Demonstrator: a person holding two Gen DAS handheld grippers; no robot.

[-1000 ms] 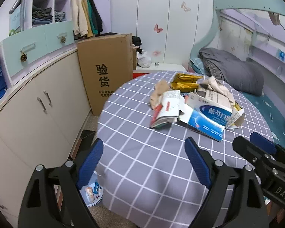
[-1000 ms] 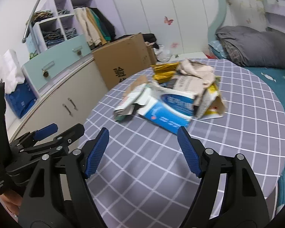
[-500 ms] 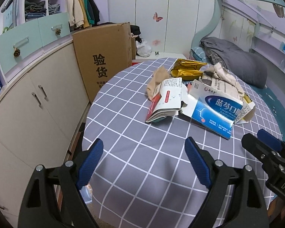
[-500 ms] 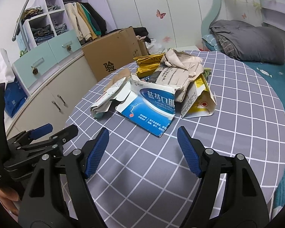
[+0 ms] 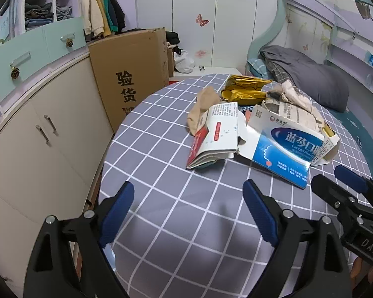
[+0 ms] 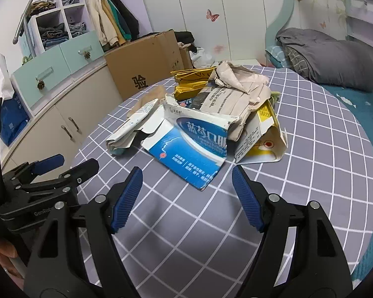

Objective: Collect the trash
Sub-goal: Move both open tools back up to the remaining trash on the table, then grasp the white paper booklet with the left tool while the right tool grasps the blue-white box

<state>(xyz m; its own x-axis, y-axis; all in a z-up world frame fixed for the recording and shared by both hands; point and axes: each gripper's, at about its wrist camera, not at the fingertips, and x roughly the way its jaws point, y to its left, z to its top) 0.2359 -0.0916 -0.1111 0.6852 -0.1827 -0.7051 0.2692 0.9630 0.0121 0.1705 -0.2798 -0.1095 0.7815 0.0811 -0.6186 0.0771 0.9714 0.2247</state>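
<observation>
Blue-and-white carton [image 6: 191,146] is lying flattened among paper trash (mid-counter [image 6: 323,149]), near the right gripper [image 6: 186,193]. Both grippers, left [image 5: 186,208] included, are hovering with fingers spread wide, holding nothing.

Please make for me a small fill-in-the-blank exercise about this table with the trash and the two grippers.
1. The jaws of the right gripper are ____.
2. The trash pile lies on a round table covered by a ____ checked cloth.
3. The flattened box nearest the right gripper is white and ____.
4. The left gripper holds ____.

Missing words: open; grey; blue; nothing
</observation>
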